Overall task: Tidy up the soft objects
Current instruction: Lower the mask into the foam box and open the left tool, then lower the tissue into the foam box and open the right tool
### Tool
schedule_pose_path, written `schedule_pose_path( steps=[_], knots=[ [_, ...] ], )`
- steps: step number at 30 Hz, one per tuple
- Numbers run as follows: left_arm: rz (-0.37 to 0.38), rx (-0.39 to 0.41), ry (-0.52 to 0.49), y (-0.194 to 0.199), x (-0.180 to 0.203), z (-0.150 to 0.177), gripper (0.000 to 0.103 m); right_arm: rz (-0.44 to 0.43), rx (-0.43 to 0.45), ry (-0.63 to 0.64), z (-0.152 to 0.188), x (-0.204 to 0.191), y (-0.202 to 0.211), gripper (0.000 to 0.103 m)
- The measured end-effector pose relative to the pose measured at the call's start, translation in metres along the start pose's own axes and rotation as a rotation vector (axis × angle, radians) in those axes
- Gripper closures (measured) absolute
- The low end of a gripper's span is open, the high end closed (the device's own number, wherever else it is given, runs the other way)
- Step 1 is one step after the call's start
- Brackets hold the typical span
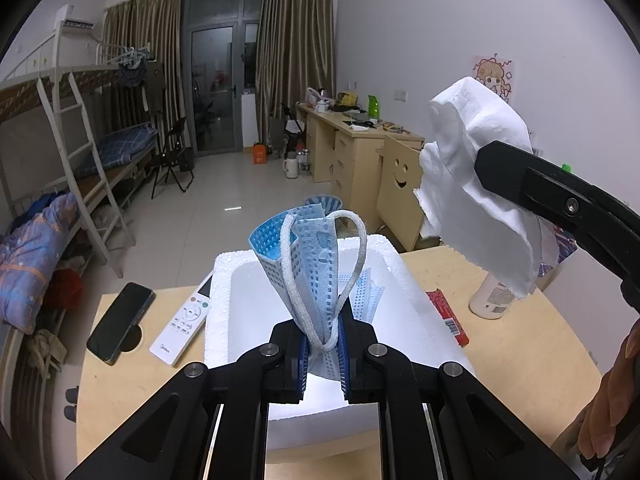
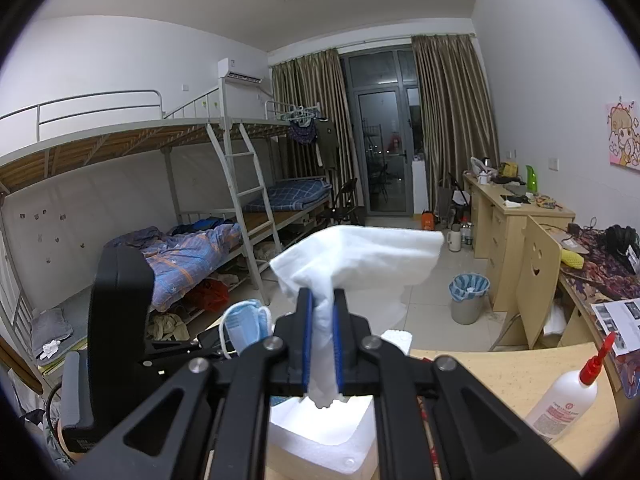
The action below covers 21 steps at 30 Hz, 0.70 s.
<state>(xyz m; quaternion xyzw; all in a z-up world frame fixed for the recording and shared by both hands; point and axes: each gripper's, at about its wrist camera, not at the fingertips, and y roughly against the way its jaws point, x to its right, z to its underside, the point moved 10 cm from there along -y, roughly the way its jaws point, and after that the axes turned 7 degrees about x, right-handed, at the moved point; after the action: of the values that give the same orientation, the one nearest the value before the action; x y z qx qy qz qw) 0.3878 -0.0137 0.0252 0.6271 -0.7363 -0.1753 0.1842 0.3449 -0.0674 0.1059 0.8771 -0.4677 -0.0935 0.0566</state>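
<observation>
1. Left gripper (image 1: 323, 344): clamped on blue face mask (image 1: 308, 264), held above white foam box (image 1: 224, 280).
2. Right gripper (image 2: 322, 336): clamped on white tissue (image 2: 360, 256), raised over table (image 1: 520, 352).
3. More masks (image 1: 366, 292) inside box.
4. Beside box: remote (image 1: 182, 320), phone (image 1: 120, 320), snack bar (image 1: 448, 316), bottle (image 1: 492, 296).

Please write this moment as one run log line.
left hand-held gripper: shut on face mask | right hand-held gripper: shut on white cloth | both above foam box
</observation>
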Motion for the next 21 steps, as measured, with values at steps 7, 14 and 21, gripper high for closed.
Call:
schedule_pose_path(
  steps=[7, 14, 21],
  knots=[
    [-0.025, 0.023, -0.013, 0.004, 0.0, -0.003, 0.087, 0.006, 0.004, -0.002, -0.001, -0.001, 0.0, 0.091],
    [-0.066, 0.061, -0.022, 0.01, -0.004, -0.007, 0.028, 0.006, 0.005, -0.003, 0.0, -0.001, 0.0, 0.091],
    [-0.083, 0.072, -0.02, 0.01, -0.009, -0.009, 0.009, 0.01, 0.006, -0.005, -0.001, -0.001, 0.001, 0.091]
  ],
)
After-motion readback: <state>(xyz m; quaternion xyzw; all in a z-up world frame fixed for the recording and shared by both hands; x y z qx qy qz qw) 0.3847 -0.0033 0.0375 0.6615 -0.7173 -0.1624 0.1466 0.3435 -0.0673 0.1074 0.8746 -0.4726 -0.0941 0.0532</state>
